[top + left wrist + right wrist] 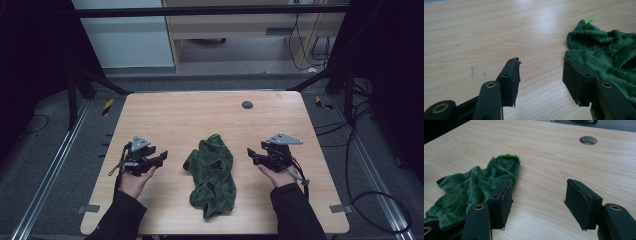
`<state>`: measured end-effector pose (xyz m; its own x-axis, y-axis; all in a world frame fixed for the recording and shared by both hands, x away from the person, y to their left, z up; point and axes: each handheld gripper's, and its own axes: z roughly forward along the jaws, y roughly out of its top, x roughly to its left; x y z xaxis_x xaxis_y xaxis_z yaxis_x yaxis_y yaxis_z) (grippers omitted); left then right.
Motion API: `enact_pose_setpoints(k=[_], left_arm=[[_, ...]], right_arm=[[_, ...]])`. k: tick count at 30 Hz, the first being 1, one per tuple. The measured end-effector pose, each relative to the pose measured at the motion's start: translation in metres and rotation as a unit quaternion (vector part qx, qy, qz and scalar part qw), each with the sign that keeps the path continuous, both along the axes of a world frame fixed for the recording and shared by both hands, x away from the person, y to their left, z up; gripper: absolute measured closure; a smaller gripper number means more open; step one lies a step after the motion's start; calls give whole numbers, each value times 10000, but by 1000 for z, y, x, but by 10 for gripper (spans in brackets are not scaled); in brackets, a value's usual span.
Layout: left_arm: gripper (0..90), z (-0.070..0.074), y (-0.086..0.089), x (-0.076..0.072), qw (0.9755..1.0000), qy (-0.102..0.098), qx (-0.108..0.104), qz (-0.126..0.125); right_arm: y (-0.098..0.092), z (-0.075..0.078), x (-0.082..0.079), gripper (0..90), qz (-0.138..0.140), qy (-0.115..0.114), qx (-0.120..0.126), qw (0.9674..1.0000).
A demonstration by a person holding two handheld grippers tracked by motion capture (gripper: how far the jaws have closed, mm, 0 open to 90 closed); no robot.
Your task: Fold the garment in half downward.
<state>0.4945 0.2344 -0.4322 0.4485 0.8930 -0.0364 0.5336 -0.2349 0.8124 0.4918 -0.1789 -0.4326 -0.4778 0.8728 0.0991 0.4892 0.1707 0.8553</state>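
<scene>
A crumpled dark green fleece cloth (pixel 212 175) lies in the middle of the wooden table (pixel 190 115), with a bright green tag at its far end. My left gripper (pixel 162 157) hovers to the cloth's left, jaws open and pointing toward it, nothing between them. In the left gripper view the cloth (pixel 606 50) lies just past the right jaw and the left gripper (pixel 540 75) is over bare wood. My right gripper (pixel 251 154) hovers to the cloth's right, open and empty. From the right gripper view the cloth (pixel 474 185) lies behind the left jaw of the right gripper (pixel 537 200).
A round cable hole (pixel 247 105) sits near the table's far edge, also seen as the hole (pixel 588 140) in the right gripper view. Dark frame posts and cables stand beside the table. Grey floor surrounds it.
</scene>
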Motion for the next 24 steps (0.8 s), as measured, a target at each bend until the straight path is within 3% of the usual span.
enact_pose_setpoints(k=[11, 18, 24], left_arm=[[481, 12, -25, 16, 9998, -51, 93, -181], [501, 5, -39, 27, 9995, 64, -4, -296], [506, -5, -49, 37, 9991, 219, 73, -355]], right_arm=[[18, 7, 14, 392, 93, 10, 22, 10000], [28, 6, 24, 418, 138, 51, 60, 9999], [37, 0, 31, 440, 198, 153, 43, 9997]])
